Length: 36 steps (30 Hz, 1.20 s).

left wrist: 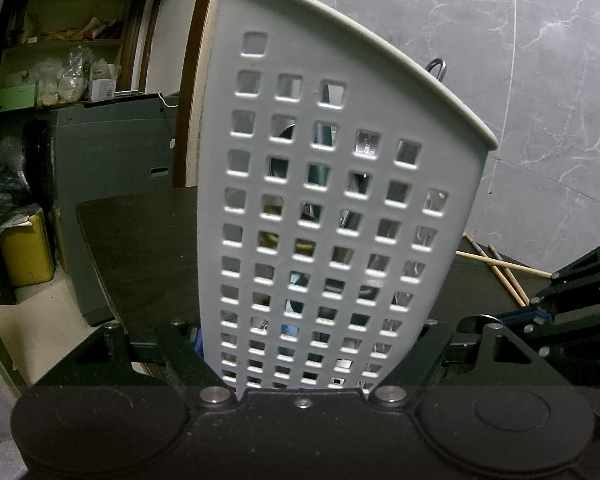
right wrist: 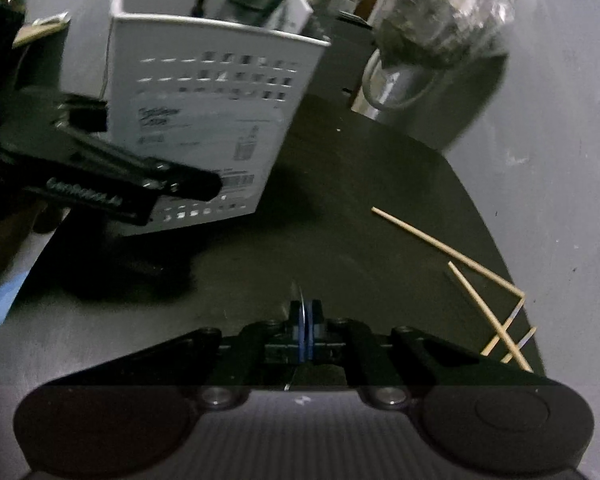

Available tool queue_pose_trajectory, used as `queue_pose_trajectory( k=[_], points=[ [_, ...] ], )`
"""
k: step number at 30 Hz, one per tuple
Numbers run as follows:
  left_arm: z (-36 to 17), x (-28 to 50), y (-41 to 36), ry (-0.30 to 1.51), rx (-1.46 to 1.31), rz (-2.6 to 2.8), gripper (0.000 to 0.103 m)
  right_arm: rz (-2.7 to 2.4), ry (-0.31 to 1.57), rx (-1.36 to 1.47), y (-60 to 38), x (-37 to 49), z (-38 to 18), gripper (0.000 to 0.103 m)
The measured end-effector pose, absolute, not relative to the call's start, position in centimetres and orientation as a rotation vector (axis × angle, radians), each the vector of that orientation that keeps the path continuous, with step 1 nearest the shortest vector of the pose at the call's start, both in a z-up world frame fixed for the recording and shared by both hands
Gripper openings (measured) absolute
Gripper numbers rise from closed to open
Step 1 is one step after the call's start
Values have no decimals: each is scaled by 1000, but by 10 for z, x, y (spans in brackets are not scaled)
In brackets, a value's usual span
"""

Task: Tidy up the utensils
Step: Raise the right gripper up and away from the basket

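A white perforated utensil holder (left wrist: 340, 200) fills the left wrist view, tilted, with several utensils showing through its holes. My left gripper (left wrist: 306, 340) is shut on its lower part, one finger on each side. From the right wrist view, the holder (right wrist: 204, 120) stands at the upper left, with the left gripper (right wrist: 140, 184) clamped on it. My right gripper (right wrist: 306, 312) is shut on a thin metal utensil (right wrist: 299, 296), seen edge-on between the blue pads, low over the dark table (right wrist: 340, 200). Wooden chopsticks (right wrist: 460, 256) lie loose to the right, and the same chopsticks (left wrist: 500, 268) appear beside the right gripper (left wrist: 540, 312).
A grey bin topped with a crinkled plastic bag (right wrist: 440, 60) stands beyond the table's far edge. A grey cabinet (left wrist: 112, 200), cluttered shelves (left wrist: 60, 60) and a yellow container (left wrist: 24, 252) lie off the table's left side. Grey marble floor (left wrist: 540, 80) surrounds it.
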State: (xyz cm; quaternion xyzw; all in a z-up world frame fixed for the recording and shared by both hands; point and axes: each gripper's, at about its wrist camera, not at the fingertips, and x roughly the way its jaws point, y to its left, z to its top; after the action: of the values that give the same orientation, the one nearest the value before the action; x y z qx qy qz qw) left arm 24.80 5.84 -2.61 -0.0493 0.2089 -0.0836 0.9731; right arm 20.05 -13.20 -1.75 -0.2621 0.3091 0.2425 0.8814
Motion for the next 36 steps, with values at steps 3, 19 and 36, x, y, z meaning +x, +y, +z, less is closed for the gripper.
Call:
queue_pose_trajectory(
  k=[3,19,36],
  points=[
    [-26,248,58,421,-100,-168,81,504,667,-495,-139,211,-14,2],
    [-26,248,58,422,-99,-168,81,482,324,-126,-191,194,38,2],
    [-25,248,58,424,-98,-164,81,595,-36,11,-180,184,105,2]
  ],
)
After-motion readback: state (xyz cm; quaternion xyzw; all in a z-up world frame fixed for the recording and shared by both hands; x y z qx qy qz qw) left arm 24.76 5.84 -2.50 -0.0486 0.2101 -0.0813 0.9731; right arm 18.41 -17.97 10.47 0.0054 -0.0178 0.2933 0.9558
